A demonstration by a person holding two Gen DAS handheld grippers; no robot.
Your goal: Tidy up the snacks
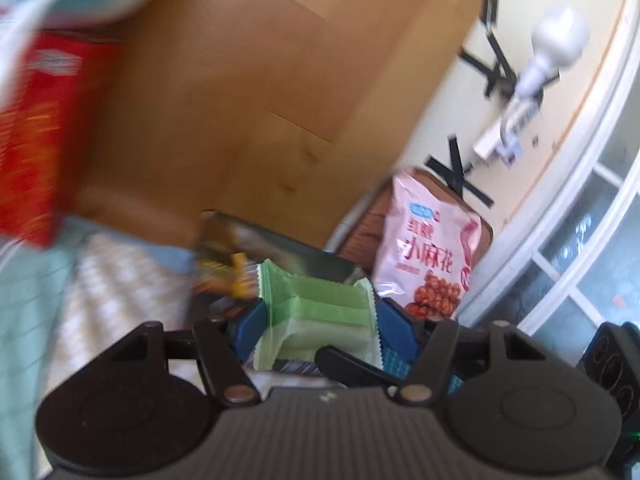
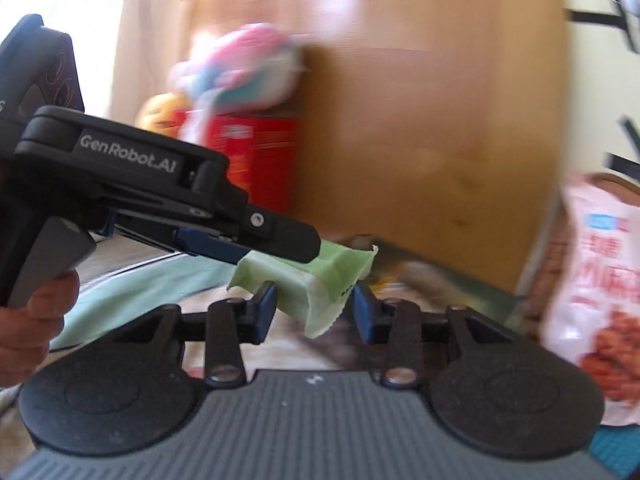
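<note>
Cardboard box (image 1: 260, 100) walls off the space straight ahead; pink snack bag (image 1: 430, 246) stands just right. Left gripper (image 1: 318, 326) clamps the green wafer packet (image 1: 320, 312) in mid-air; right gripper (image 2: 314, 306) brackets it, jaws apart

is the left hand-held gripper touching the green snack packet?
Touching. In the right wrist view the left hand-held gripper has its fingers closed across the green plastic snack packet, lifted. The left wrist view shows the packet between its blue pads.
</note>
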